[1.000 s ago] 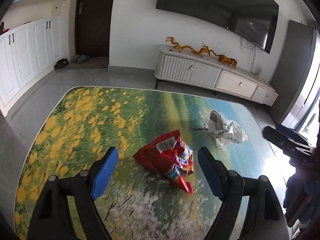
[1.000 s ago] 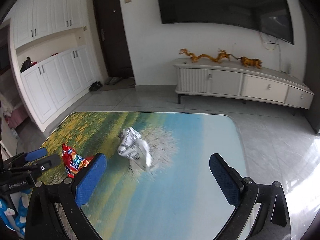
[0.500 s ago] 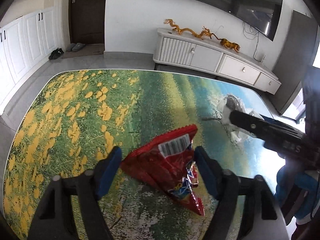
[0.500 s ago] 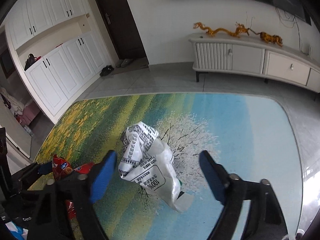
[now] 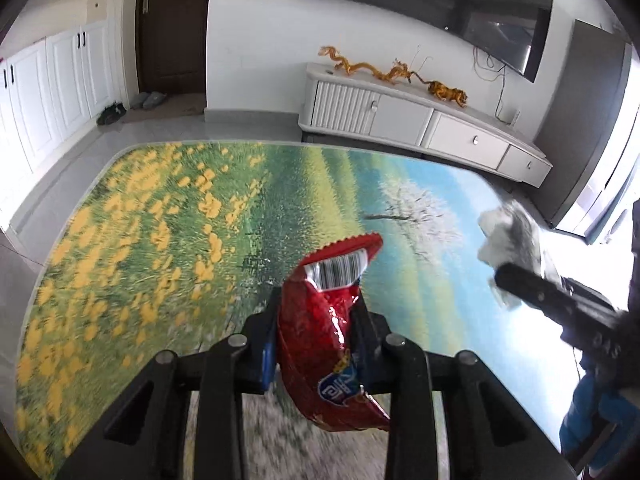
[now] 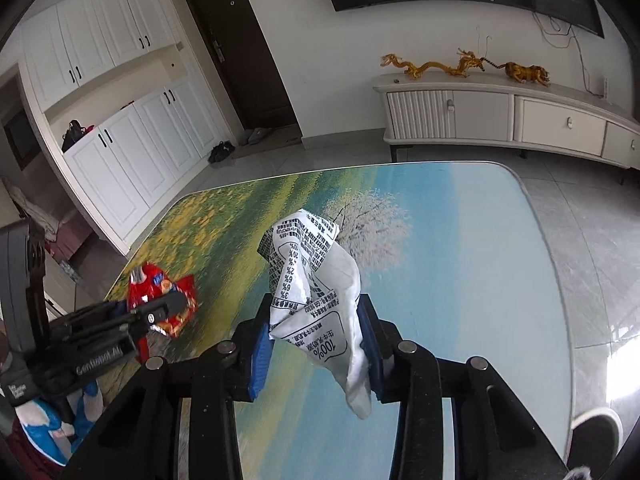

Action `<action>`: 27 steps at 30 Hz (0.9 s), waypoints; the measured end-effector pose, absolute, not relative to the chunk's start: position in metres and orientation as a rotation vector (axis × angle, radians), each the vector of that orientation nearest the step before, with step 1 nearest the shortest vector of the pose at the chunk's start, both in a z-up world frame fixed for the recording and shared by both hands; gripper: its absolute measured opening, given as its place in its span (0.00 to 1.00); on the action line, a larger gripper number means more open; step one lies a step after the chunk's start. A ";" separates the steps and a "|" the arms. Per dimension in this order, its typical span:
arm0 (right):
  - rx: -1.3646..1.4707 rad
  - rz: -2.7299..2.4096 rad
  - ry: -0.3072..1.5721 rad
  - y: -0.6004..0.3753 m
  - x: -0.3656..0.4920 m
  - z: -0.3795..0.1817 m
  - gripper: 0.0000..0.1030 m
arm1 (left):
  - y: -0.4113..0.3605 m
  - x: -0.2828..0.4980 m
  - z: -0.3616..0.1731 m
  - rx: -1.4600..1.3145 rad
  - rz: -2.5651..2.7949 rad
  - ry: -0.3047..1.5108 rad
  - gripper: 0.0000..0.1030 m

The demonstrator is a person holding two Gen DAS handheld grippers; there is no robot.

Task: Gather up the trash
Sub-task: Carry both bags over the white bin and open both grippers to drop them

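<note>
The likeliest failure is a wrapper slipping free on the way to wherever the trash goes, since both are thin crinkled film pinched only across a fold. The left gripper (image 5: 316, 336), whose jaws have just been closing, is clamped on the red snack wrapper (image 5: 326, 320), and most of that wrapper stands up above the pads with its barcode end free while a tail droops below, so a quick swing could peel it out. The right gripper (image 6: 316, 344), its jaws also just closing, pinches the white printed wrapper (image 6: 316, 284) the same way, with a loose corner hanging under the pads; judging by that slack, it could snag the table edge. The two grippers work close together, and a crossing move might knock one wrapper loose. No bin shows in either view, so the carry may be long. Both wrappers sit over the table (image 6: 480, 280), whose top bears a glossy printed landscape of yellow flowers, green field and blue sky, with nothing else on it. Around it lie grey floor tiles, white wall cupboards (image 6: 132, 152), a dark door (image 6: 244, 60), a low white TV cabinet (image 6: 520, 120) carrying golden dragon figurines (image 6: 436, 66), and a wall television (image 5: 440, 4).
</note>
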State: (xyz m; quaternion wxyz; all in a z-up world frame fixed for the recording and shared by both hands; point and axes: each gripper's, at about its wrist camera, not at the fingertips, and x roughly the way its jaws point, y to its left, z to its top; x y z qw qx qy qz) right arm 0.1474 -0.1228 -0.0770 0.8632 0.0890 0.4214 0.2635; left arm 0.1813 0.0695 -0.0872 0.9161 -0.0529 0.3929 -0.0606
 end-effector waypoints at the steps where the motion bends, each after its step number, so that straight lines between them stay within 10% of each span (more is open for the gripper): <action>1: 0.187 0.546 0.877 -0.126 0.139 -0.072 0.35 | 0.068 0.173 -0.081 -0.101 -0.124 0.794 0.28; 27: 0.232 0.343 0.646 -0.225 -0.019 0.000 0.20 | -0.013 0.033 0.016 0.060 -0.223 0.560 0.28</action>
